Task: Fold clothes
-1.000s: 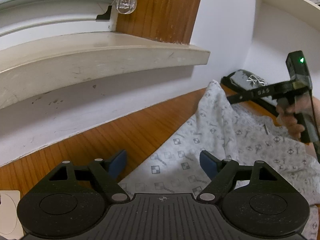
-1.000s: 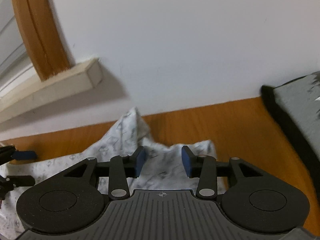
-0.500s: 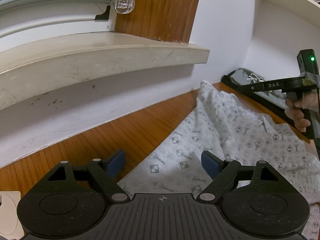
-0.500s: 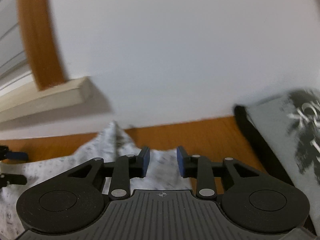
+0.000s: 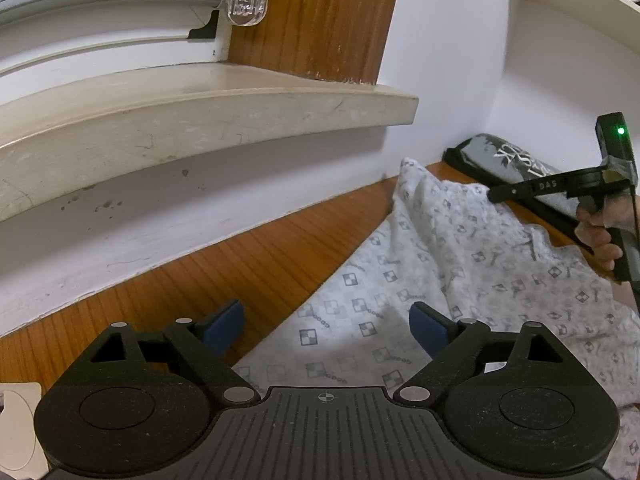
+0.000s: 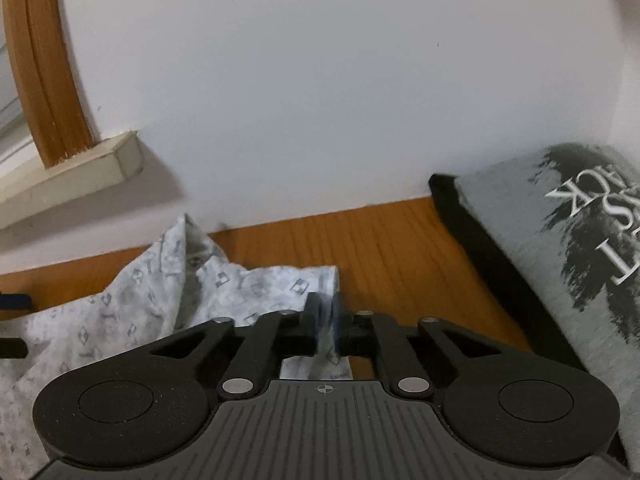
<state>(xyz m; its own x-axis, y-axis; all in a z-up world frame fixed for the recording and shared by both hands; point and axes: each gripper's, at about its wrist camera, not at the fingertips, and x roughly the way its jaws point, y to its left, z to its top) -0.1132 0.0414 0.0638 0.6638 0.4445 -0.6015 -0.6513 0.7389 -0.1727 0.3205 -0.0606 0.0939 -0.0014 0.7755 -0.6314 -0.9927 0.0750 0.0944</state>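
A white garment with a small grey print lies crumpled on the wooden table. My left gripper hovers over its near left edge, jaws opening wide; the cloth lies below them and the pads touch nothing. In the right wrist view, my right gripper is closing, and its pads pinch the far right corner of the garment. The left wrist view shows that right gripper from the side, held by a hand. At the left edge of the right wrist view is the left gripper.
A folded grey and black printed shirt lies at the table's far right against the white wall. A stone window sill overhangs the back of the table, with a wooden frame above it. A white shelf sits up right.
The right gripper's jaws have closed on the garment's corner, and it has drifted right, toward the folded shirt. The cloth's far peak has shifted. The left gripper's jaws have widened slightly.
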